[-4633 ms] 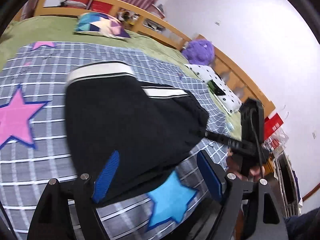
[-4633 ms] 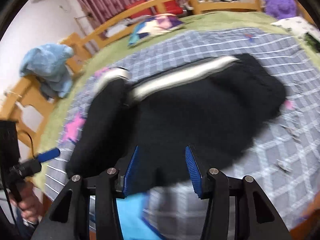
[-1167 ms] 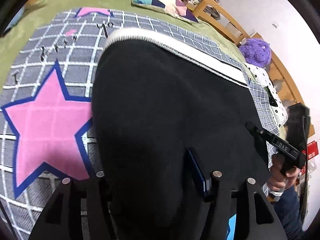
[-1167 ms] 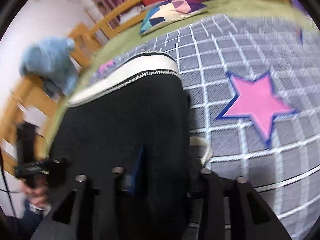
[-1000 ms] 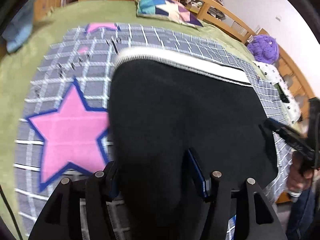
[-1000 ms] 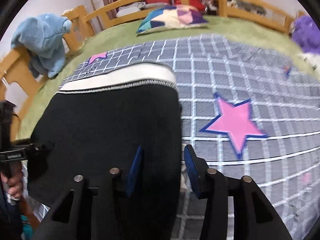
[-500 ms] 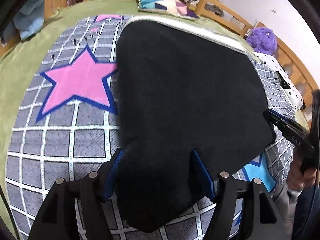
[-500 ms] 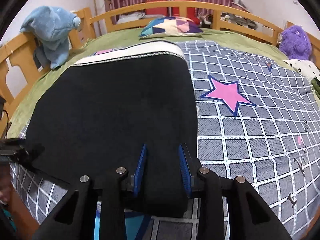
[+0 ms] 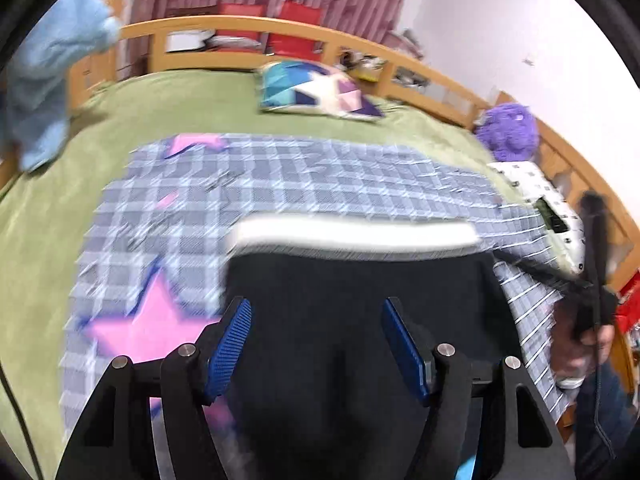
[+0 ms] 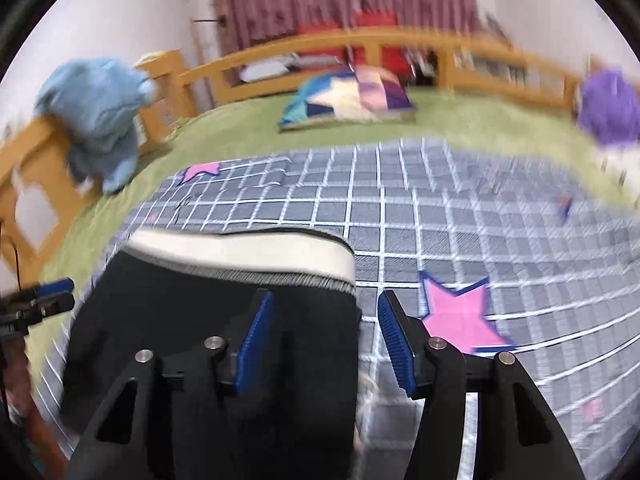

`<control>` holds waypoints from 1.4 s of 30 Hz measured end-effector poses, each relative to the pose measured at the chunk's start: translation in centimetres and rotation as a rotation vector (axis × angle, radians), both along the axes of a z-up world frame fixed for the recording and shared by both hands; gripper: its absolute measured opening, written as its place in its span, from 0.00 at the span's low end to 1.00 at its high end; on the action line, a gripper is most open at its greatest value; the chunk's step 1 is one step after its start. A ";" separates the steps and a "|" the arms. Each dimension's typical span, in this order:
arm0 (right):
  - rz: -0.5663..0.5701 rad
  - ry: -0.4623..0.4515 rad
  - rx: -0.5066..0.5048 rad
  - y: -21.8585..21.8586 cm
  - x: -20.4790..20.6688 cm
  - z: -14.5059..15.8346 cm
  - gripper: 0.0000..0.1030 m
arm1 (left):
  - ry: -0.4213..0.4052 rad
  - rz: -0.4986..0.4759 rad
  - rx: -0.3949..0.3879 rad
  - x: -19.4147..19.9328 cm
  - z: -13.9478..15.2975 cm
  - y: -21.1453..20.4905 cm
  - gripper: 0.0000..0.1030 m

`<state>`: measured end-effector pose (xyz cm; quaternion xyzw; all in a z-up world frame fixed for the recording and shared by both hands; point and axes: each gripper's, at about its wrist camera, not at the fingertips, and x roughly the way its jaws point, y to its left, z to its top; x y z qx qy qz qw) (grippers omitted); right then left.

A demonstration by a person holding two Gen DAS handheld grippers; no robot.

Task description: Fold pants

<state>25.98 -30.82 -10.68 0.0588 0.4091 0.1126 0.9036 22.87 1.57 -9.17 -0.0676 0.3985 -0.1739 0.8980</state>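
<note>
Left wrist view: The left tool (image 9: pixel 314 344) hangs above the black pants (image 9: pixel 360 300). Its blue pads (image 9: pixel 230 346) stand apart and touch no cloth; the jaws are closing slightly with nothing gripped, the pants lying beneath the gap. The pants lie folded on the grey checked blanket (image 9: pixel 320 176), white waistband (image 9: pixel 352 234) on the far edge. A pink star (image 9: pixel 148 320) on the blanket sits just left of the pants. The blanket covers a green bed (image 9: pixel 168 100) with a wooden rail (image 9: pixel 420 76). A patterned pillow (image 9: pixel 320 90) lies near the far rail, a purple plush toy (image 9: pixel 508 126) at the right rail, and a blue garment (image 9: pixel 44 80) hangs at the left. The person's right hand (image 9: pixel 588 340), holding the other handle, shows at the right edge. The picture is blurred.

Right wrist view: The right tool (image 10: pixel 324 340) hangs over the right edge of the pants (image 10: pixel 192 320). Its jaws are opening, pads clear of the cloth; the left pad (image 10: pixel 256 340) is over the pants, the right pad (image 10: pixel 394 340) over the blanket (image 10: pixel 440 216). The left tool's tips (image 10: pixel 52 294) show at the far left, beside the pants.
</note>
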 end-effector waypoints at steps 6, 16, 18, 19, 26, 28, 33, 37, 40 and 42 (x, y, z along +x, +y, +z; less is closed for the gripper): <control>0.012 0.066 -0.016 0.3 3.3 -5.5 0.34 | 0.120 -0.047 0.133 6.3 -6.5 -3.3 0.64; 0.010 0.020 0.070 -0.3 -2.5 -2.7 0.35 | 0.085 -0.107 0.092 -1.7 -4.7 -2.0 0.65; 0.059 0.038 -0.009 1.1 -4.9 -4.5 0.35 | 0.069 -0.131 0.246 -3.8 -6.1 -3.3 0.65; 0.064 0.038 -0.061 1.6 -5.3 -5.1 0.35 | 0.051 -0.137 0.289 -4.7 -5.9 -3.5 0.65; 0.008 0.018 -0.062 0.9 -9.9 -2.7 0.35 | 0.124 -0.021 0.061 -11.4 -3.9 2.3 0.66; -0.016 0.007 -0.038 0.1 -11.7 -3.2 0.35 | 0.146 0.003 -0.004 -12.7 -4.9 3.2 0.66; -0.035 0.022 -0.096 1.1 -14.4 -5.4 0.39 | 0.272 0.007 -0.016 -14.4 -9.0 2.0 0.66; -0.057 0.099 -0.066 0.7 -16.1 -5.3 0.40 | 0.265 0.038 0.050 -15.7 -8.0 1.3 0.65; -0.058 0.190 -0.091 0.2 -17.8 -6.9 0.40 | 0.255 0.062 0.076 -16.9 -7.0 1.5 0.64; -0.077 0.229 -0.127 0.2 -19.1 -7.5 0.39 | 0.242 0.079 0.092 -17.6 -5.9 1.6 0.64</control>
